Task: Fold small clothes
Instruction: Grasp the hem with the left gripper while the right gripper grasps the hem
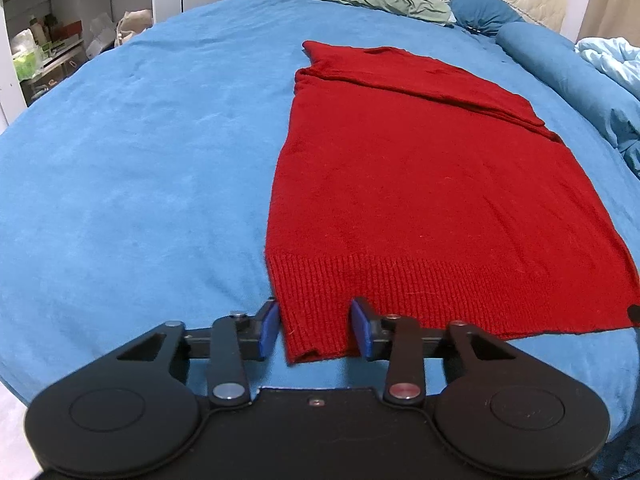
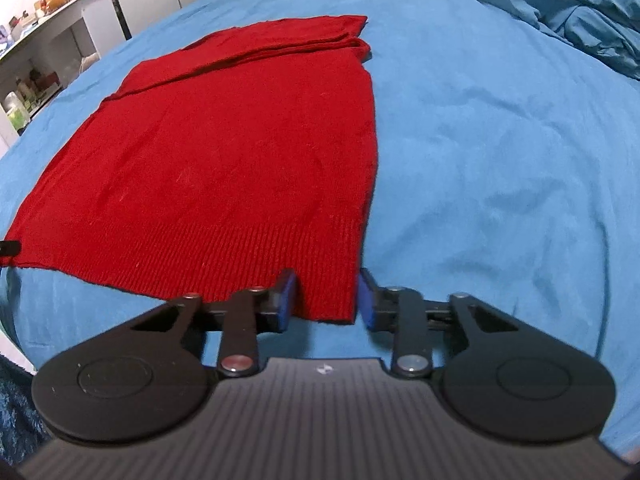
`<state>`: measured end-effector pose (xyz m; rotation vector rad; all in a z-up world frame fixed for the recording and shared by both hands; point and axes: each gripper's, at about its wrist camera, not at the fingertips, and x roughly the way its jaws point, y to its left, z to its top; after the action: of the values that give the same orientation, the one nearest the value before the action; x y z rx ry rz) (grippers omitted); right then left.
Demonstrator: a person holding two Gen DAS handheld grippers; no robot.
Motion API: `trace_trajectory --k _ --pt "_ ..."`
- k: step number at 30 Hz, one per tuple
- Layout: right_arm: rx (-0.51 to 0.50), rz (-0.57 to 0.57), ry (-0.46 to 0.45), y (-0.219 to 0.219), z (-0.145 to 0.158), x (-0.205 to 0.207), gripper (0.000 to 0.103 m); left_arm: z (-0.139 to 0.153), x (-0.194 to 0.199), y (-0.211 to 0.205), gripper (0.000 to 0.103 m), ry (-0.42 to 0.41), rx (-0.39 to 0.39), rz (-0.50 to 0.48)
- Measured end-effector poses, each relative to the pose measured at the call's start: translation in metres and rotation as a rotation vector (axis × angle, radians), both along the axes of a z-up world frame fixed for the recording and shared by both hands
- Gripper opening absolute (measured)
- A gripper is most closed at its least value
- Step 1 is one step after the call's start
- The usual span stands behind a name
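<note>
Left wrist view: left gripper [image 1: 316, 330] and right gripper [image 2: 326, 300] have part-open jaws straddling the red knitted sweater's [image 1: 420, 184] ribbed hem corners; whether they pinch is unclear, so a corner may slip.

Left gripper [image 1: 316, 330]: matte black body, two round housings at lower left and lower right of the frame, angular linkage arms, blue pads [image 1: 269, 330] on the fingers. Pivot screws are noted as silver, one at lower right reddish. A small screw is seen at the body's centre.

Right gripper [image 2: 326, 300]: same black build, blue pads [image 2: 366, 300]; a ribbed grey plate with a small white mark is seen at bottom centre. One pivot screw reddish, at lower left.
</note>
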<state>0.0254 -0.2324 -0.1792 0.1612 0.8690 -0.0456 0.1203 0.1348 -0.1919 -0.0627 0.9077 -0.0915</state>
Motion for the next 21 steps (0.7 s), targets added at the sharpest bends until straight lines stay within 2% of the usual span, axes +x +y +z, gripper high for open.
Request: trace_trajectory --k 1,2,3,4,5,9,14,21 --pt "0.002 -0.001 -0.003 0.000 0.000 0.000 0.036 0.000 0.000 -0.001 0.033 0.000 0.000 0.001" --pt "0.004 -0.002 -0.006 0.000 0.000 0.000 0.031 0.001 0.001 -0.002 0.023 0.000 -0.003 0.001" --pt "0.004 0.000 -0.009 0.000 0.001 0.000 0.024 0.002 0.001 -0.003 0.018 0.001 -0.006 -0.002" --pt "0.002 0.001 -0.012 0.000 0.001 -0.001 0.022 0.003 0.001 -0.003 0.011 0.002 -0.004 -0.003" --pt "0.000 0.001 -0.015 0.001 0.002 -0.001 0.021 0.004 0.001 -0.004 0.008 0.002 -0.005 -0.003" --pt "0.016 -0.004 -0.034 -0.001 0.008 -0.005 0.020 0.011 0.000 -0.002 0.007 0.003 -0.012 0.014" --pt "0.044 0.010 -0.070 -0.007 0.029 -0.009 0.020 0.030 -0.004 -0.001 0.006 -0.009 -0.041 0.030" --pt "0.162 0.013 -0.176 -0.025 0.088 0.007 0.019 0.094 0.009 -0.004 0.005 -0.130 -0.134 0.039"
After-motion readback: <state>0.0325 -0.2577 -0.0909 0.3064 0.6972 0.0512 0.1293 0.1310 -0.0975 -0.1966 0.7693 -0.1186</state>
